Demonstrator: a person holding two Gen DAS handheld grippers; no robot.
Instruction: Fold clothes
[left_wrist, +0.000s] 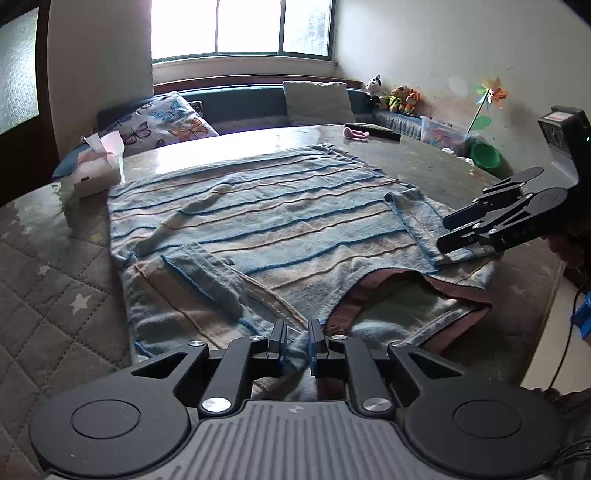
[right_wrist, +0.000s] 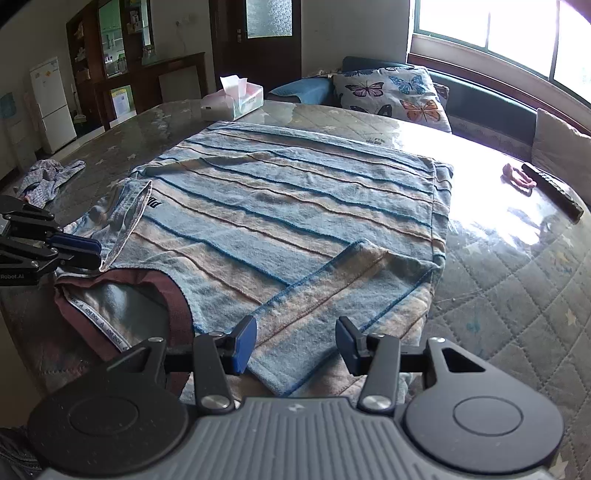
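Hovering at six o'clock of the striped shirt (left_wrist: 266, 221), the left gripper (left_wrist: 297, 341), jaws narrowly parted on nothing, and the right gripper (right_wrist: 295, 343), half-open and empty, risk pinching one layer and dragging the folded sleeves loose.

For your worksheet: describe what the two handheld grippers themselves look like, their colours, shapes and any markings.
Both the left gripper and right gripper have matte black linkage arms, silver pivot screws, two round black discs and a ribbed grey body. Blue pads line the fingers. White "Robot.AI" lettering marks the left one's side.

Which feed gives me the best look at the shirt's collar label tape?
The right wrist view: the printed label tape inside the maroon collar shows clearly there. In the left wrist view the collar appears, but the tape is only a pale, unreadable strip.
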